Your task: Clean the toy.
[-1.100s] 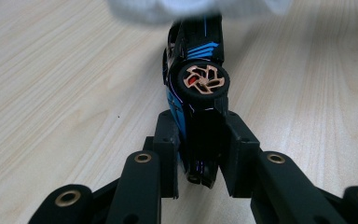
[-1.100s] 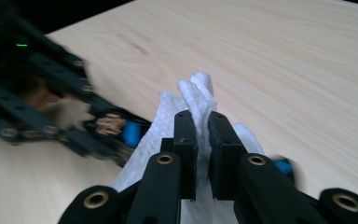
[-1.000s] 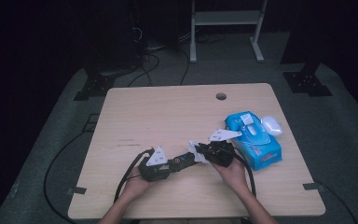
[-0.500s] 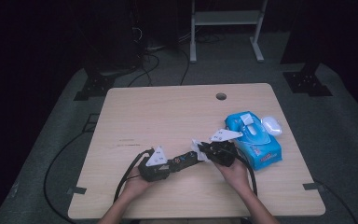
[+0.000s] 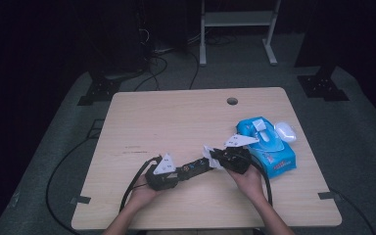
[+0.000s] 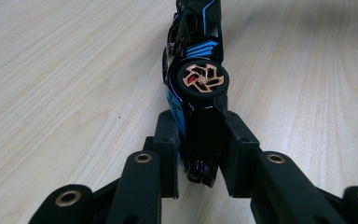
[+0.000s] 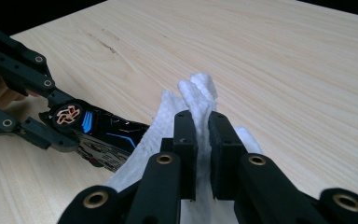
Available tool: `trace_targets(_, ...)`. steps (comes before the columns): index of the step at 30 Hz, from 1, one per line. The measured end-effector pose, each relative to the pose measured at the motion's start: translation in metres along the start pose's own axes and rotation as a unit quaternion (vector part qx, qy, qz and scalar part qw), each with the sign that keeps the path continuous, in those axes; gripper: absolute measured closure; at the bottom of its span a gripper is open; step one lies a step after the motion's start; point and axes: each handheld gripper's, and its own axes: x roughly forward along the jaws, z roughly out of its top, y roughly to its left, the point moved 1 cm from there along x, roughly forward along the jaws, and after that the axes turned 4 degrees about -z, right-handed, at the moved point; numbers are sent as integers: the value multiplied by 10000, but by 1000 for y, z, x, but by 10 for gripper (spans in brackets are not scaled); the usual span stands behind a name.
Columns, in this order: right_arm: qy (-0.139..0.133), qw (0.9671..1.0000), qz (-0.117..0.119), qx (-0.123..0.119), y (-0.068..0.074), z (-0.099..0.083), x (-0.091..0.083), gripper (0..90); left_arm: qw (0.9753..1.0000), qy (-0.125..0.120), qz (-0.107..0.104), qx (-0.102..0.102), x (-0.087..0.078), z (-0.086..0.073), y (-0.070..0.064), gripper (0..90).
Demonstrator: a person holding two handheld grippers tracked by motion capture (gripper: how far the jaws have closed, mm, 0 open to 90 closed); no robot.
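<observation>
Near centre of table (image 5: 142, 122): left gripper (image 6: 200, 154) clamped on rear of toy car (image 6: 193, 60), light, rigid, glossy, likely slippery, best held across body behind wheel; right gripper (image 7: 196, 140) pinching white wipe (image 7: 193, 100), soft, limp, against car's far end.

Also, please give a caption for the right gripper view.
Right gripper pinches white wipe against toy car held by left gripper.

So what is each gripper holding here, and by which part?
The left gripper clamps the toy car by one end, its body turned on its side. The right gripper pinches a bunched fold of the white wipe.
</observation>
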Motion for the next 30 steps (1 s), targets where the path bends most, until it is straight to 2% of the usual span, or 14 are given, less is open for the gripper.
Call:
trace_targets(4, -5, 10000, -18, -73, 4, 0, 2, 822, 10000, -12, -20, -91, 0, 2, 0, 696)
trace_targets(5, -8, 10000, -16, -77, 4, 0, 2, 822, 9999, 38, -12, -105, 1, 4, 0, 681)
trace_targets(7, -11, 10000, 2, -63, 6, 0, 2, 822, 9999, -58, -3, -151, 3, 8, 0, 634)
trace_targets(13, -19, 9993, 335, -144, 25, 1, 8, 823, 9998, -43, 40, -175, 6, 14, -1, 587)
trace_targets(14, -19, 9989, 450, -110, 29, 1, 9, 822, 9998, -28, 51, -164, 5, 14, 0, 581)
trace_targets(17, -38, 9982, 577, -164, 37, 2, 11, 822, 9998, 23, 43, -202, 0, 14, 1, 571)
trace_targets(19, -51, 9977, 651, -191, 39, 2, 12, 823, 9998, 157, 74, -95, -4, 13, 1, 597)
trace_targets(22, -34, 9978, 633, -204, 37, 3, 13, 823, 9996, 261, 95, 55, -8, 13, 0, 624)
trace_targets(27, -37, 9990, 433, -95, 25, 2, 9, 823, 9995, 302, 20, -6, -15, 11, -1, 647)
trace_targets(30, -46, 9991, 399, -154, 30, 3, 9, 824, 9994, 349, 3, -17, -18, 10, 0, 647)
